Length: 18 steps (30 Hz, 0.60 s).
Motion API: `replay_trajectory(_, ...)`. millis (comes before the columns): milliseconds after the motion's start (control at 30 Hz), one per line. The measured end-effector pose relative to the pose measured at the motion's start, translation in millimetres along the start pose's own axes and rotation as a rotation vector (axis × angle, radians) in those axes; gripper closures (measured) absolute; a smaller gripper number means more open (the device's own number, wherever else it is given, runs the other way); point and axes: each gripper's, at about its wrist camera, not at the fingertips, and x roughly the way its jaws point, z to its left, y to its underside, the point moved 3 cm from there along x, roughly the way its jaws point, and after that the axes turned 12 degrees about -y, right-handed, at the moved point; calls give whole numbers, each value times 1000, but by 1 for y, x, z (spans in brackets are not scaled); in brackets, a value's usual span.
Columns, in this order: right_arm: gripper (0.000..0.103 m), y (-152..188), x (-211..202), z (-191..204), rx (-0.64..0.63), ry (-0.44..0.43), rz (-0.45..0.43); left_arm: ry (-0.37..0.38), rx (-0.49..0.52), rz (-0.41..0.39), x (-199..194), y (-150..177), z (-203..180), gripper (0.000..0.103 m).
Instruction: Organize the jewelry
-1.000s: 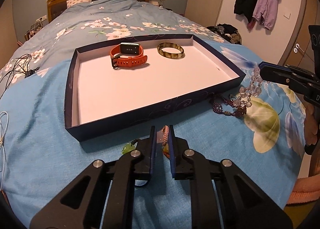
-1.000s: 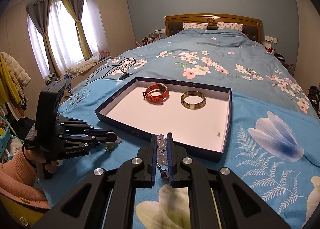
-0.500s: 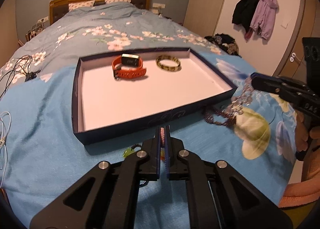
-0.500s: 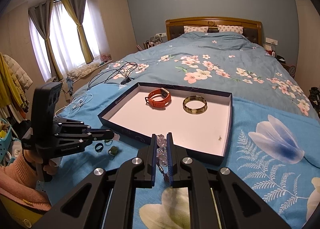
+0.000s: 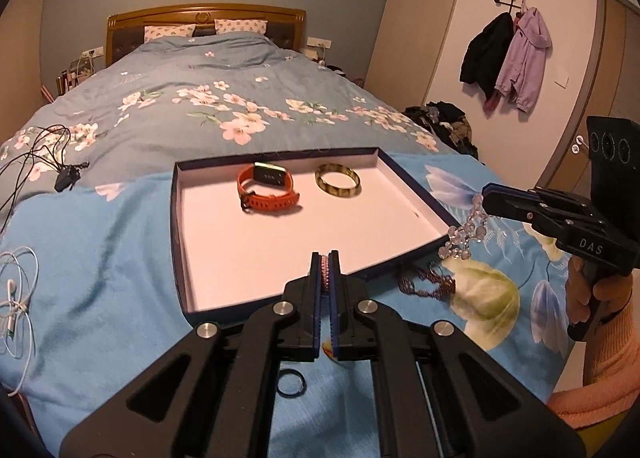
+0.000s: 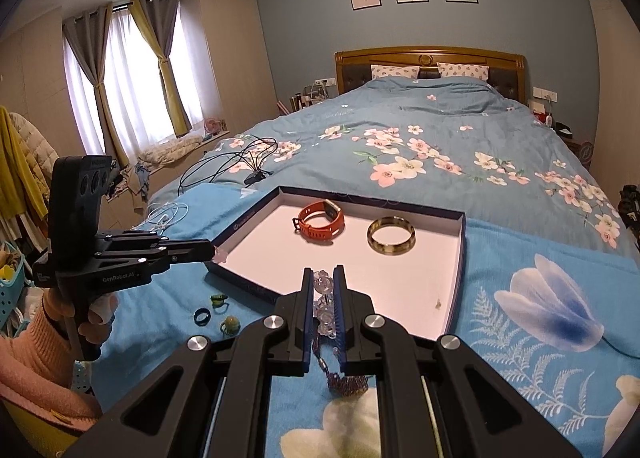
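In the left wrist view, above the near wall of the shallow dark-blue cardboard tray with its white floor [image 5: 280, 250], the left gripper [image 5: 326, 262] is seen clamped on a thin pink beaded strand [image 5: 325, 272], of which only a narrow strip shows between the blue pads. An orange rubber-strapped smartwatch [image 5: 267, 192] and a mottled olive-and-gold bangle [image 5: 338, 180] are already laid at the far end of the tray. A dark thin ring [image 5: 291, 382] is left on the light-blue bedspread [image 5: 100, 258] below the gripper. So slight a hold could be lost if the strand is jolted, and the strand could be dropped short of the tray; its hanging end cannot be seen and might be caught on the tray wall. In the right wrist view, the right gripper [image 6: 322, 290] is closed on a string of clear faceted crystal beads [image 6: 325, 304], whose lower part trails down to a purple beaded cluster [image 6: 347, 384] resting on the bedspread. If the string is lifted carelessly, the trailing cluster could be dragged, snagged on the fabric, or swung against the tray wall. Three small rings [image 6: 218, 314] lie loose near the tray's corner and could be knocked or buried in the soft cover by either gripper. With both grippers loaded just beside each other, the two strands could be tangled over the tray.
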Motion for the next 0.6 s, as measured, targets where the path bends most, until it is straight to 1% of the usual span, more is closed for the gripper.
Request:
replay_trajectory(300, 95, -21, 13, -12, -6, 17, -17, -24, 12, -25, 9, -18, 0, 100)
replay_trajectory(600, 95, -36, 40, -35, 22, 50, -8, -43, 16, -14, 32, -32, 1, 100)
